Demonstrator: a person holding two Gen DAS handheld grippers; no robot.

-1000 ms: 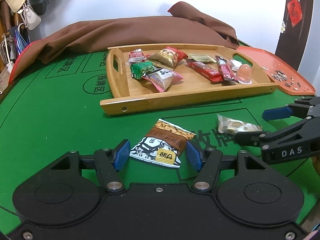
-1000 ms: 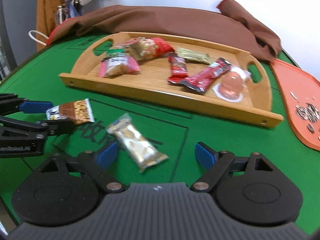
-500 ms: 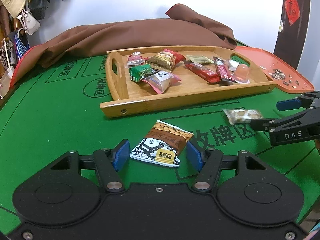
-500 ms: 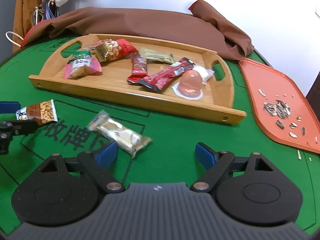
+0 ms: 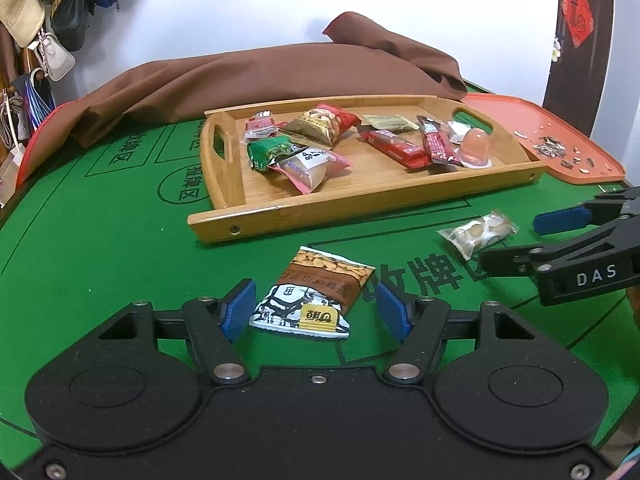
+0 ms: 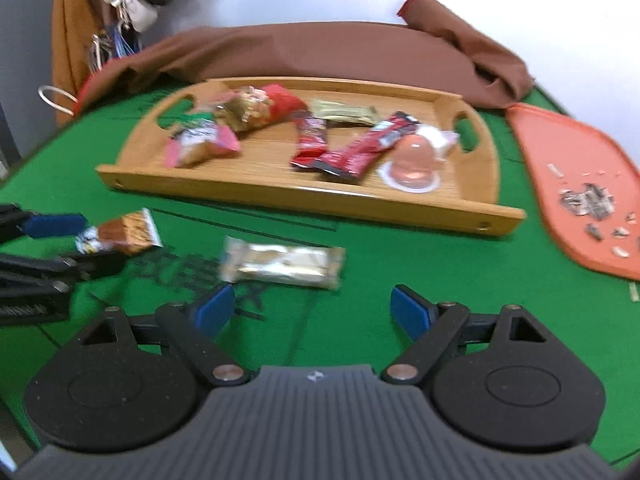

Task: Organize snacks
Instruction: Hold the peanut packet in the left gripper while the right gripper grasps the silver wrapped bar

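A brown peanut packet point(image 5: 316, 292) lies flat on the green table between the blue pads of my open left gripper point(image 5: 314, 310). It also shows in the right wrist view point(image 6: 122, 234). A silver nut packet point(image 6: 282, 262) lies on the table just ahead of my open right gripper point(image 6: 312, 308), nearer its left pad. It shows in the left wrist view point(image 5: 478, 232) beside the right gripper point(image 5: 520, 236). A wooden tray point(image 5: 360, 204) behind holds several snack packets and a jelly cup point(image 5: 474, 148).
An orange tray point(image 6: 568, 176) with seed shells lies at the right. A brown cloth point(image 5: 260, 76) is bunched behind the wooden tray. Bags and a hat point(image 5: 44, 8) hang at the far left.
The right gripper has swung about near the silver packet, ending behind it with the packet lying crosswise. The left gripper has stayed around the peanut packet. Both stayed open.
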